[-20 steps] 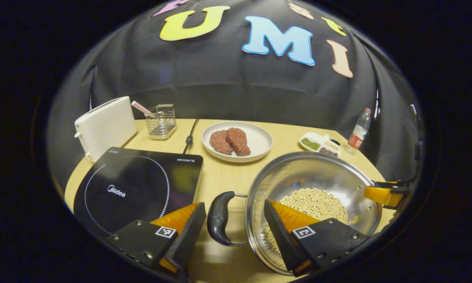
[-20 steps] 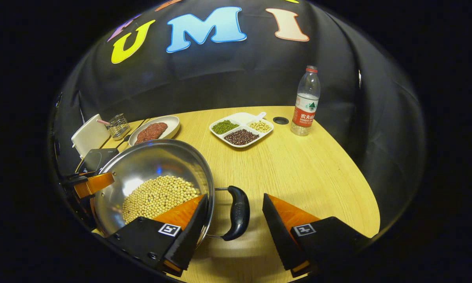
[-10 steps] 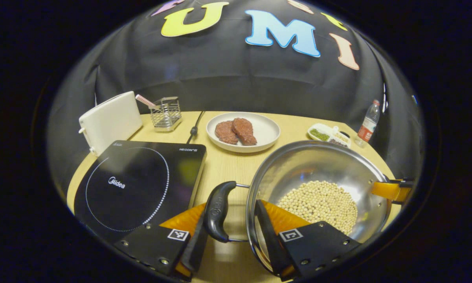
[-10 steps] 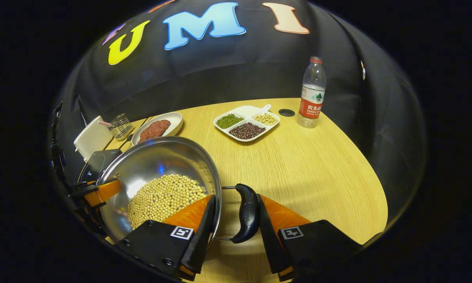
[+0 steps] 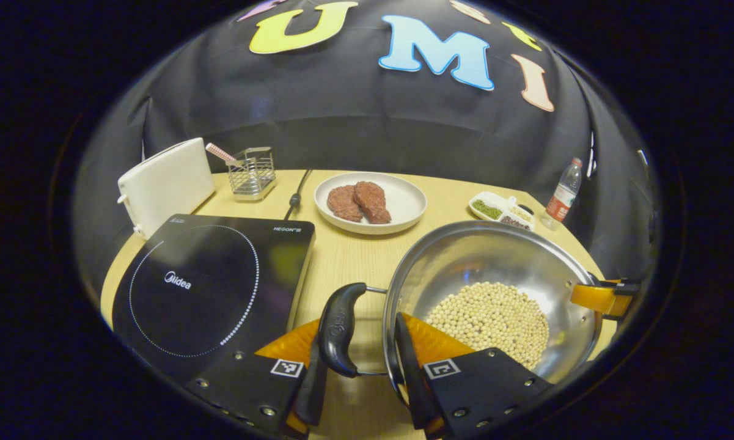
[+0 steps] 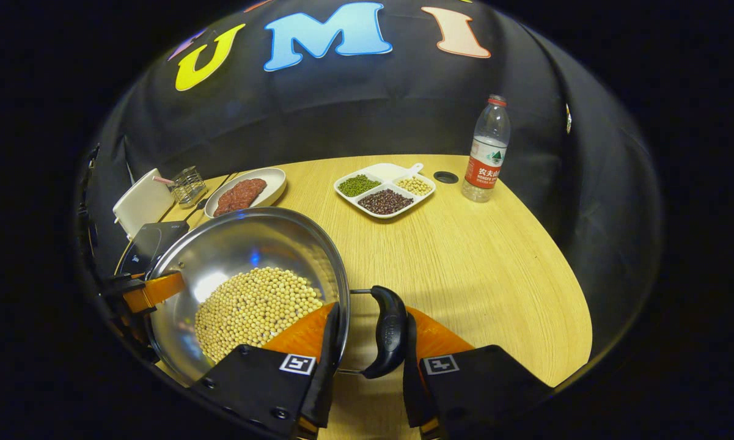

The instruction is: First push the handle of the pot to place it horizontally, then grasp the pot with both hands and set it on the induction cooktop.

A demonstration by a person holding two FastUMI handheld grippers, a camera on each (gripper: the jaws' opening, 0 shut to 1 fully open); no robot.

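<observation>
Cooktop surface: the induction cooktop lies bare at 9 o'clock of the pot.
Gap between: a strip of worktop separates them, free to cross.
Cooktop's 12 o'clock: toaster, wire rack and cable stand close behind.
Pot's 12 o'clock: plate of meat sits near.
Pot's 3 o'clock: open worktop; divided dish and bottle stand well apart.

A pale wood-grain table with a curved edge stands in a dim booth, black wrinkled cloth wall draped close behind and around it
</observation>
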